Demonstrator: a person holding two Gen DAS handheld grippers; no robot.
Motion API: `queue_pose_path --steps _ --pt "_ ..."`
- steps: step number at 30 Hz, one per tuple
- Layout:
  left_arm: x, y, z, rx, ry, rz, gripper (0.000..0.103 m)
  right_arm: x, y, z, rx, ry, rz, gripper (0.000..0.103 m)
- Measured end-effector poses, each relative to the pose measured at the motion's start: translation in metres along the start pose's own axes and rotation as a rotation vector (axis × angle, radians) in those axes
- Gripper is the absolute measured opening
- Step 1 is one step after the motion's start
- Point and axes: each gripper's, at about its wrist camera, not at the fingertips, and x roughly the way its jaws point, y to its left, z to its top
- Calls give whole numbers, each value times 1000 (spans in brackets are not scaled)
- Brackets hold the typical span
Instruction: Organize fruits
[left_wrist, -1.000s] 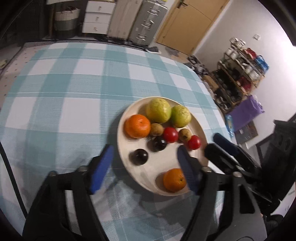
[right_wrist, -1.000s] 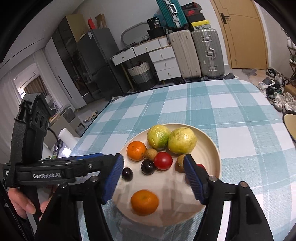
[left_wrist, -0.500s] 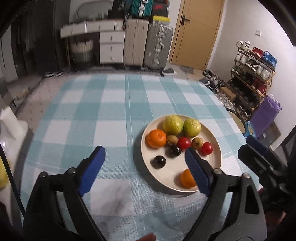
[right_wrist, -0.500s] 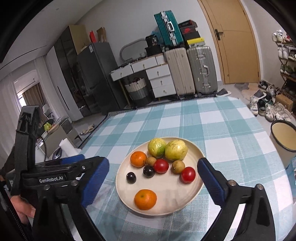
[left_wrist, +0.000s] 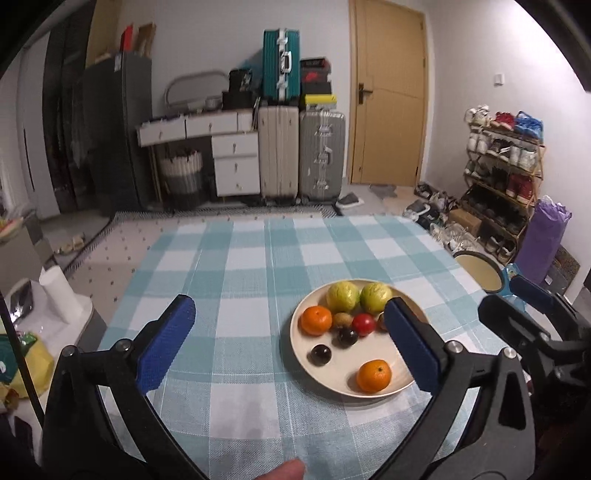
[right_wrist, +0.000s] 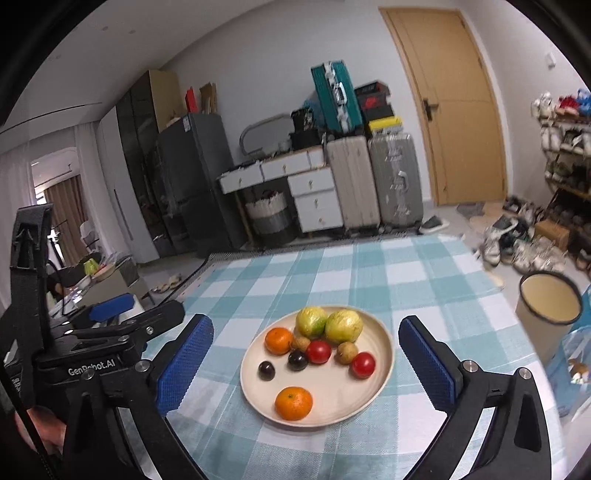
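Observation:
A cream plate on the blue checked tablecloth holds two green-yellow fruits, two oranges, two red tomatoes, two dark plums and small brown fruits. It also shows in the left wrist view. My left gripper is open and empty, raised above the table left of the plate. My right gripper is open and empty, raised above the plate's near side. The left gripper also shows in the right wrist view.
A bin stands on the floor right of the table. Suitcases, white drawers, a door and a shoe rack are at the back. The tablecloth stretches beyond the plate.
Both grippers have pulled back and risen away from the plate, and both have opened wider. The fruits have not moved.

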Motion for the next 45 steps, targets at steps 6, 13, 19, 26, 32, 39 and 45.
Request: queue_pose_path --steps 6,13,19,26,32,39,45 --pt "-26 0 -6 -13 -48 25 102 -26 3 -3 -19 -99 -48 103" --pt "-48 8 -22 -27 -148 77 102 -53 9 -12 -79 -211 -74 103" --pt "-64 5 -43 16 -230 93 102 -66 14 -25 -137 -265 -101 103" --pt "-64 14 -59 1 -246 115 102 -78 30 -39 -231 -259 -128 103" --pt "-51 17 -73 17 -220 115 102 -78 23 -50 -228 -263 -146 103" --pt "-22 23 -89 6 -180 98 102 -61 11 -65 -247 -217 -148 103" --pt "-3 26 -97 3 -180 79 102 -46 0 -70 -232 -182 -120 103"
